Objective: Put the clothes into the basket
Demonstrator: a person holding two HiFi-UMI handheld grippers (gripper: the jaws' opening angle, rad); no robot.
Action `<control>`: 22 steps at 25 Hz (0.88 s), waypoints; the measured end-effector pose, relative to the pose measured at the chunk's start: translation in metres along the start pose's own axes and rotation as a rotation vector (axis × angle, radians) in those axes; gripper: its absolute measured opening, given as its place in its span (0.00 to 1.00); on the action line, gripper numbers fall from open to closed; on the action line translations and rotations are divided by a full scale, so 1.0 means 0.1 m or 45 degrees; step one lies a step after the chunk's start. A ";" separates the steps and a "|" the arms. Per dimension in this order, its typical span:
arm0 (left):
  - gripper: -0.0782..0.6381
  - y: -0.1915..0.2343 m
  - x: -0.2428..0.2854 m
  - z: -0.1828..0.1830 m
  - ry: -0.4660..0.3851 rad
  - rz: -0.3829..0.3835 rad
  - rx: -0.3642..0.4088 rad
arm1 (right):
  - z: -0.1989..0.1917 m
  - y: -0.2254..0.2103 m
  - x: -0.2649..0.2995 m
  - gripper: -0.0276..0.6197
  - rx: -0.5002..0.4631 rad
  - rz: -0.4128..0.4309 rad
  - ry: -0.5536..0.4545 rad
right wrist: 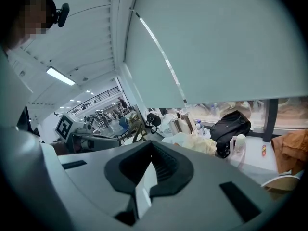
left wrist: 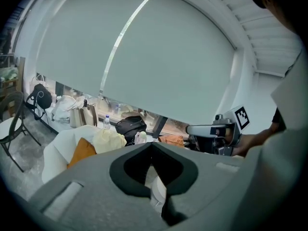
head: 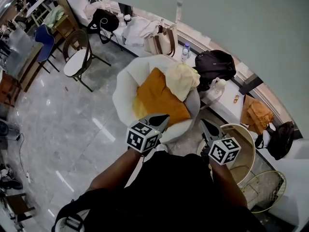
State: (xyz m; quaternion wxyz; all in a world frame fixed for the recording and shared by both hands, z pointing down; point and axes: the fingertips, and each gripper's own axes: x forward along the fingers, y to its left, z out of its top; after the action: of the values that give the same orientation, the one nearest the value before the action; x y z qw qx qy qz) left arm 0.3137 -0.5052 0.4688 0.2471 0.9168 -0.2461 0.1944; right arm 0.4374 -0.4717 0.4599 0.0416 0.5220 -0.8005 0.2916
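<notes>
Grey marble floor, a window ledge behind, and a white armchair straight ahead of the person. The clothes lie heaped on its seat: an orange garment, with a pale yellow garment over its far right corner. Both claws hover just short of the chair's front edge, jaws pressed together on nothing. The left gripper is nearer the orange piece, while the right gripper is just beside the round basket
</notes>
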 end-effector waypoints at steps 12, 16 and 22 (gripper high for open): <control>0.11 0.41 0.10 0.21 -0.010 0.034 -0.012 | 0.32 -0.13 0.47 0.07 -0.026 0.024 -0.008; 0.11 0.56 0.19 0.25 -0.003 0.075 -0.008 | 0.33 -0.36 0.66 0.07 0.003 0.027 0.006; 0.11 0.80 0.48 0.27 0.026 0.150 -0.061 | 0.46 -0.73 1.02 0.07 -0.002 0.090 0.070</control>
State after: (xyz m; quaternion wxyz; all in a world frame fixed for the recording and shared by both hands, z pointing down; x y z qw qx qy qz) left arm 0.3148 -0.5978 0.4982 0.2595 0.8926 -0.3017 0.2120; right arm 0.4652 -0.5984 0.4908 0.0536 0.4853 -0.8171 0.3065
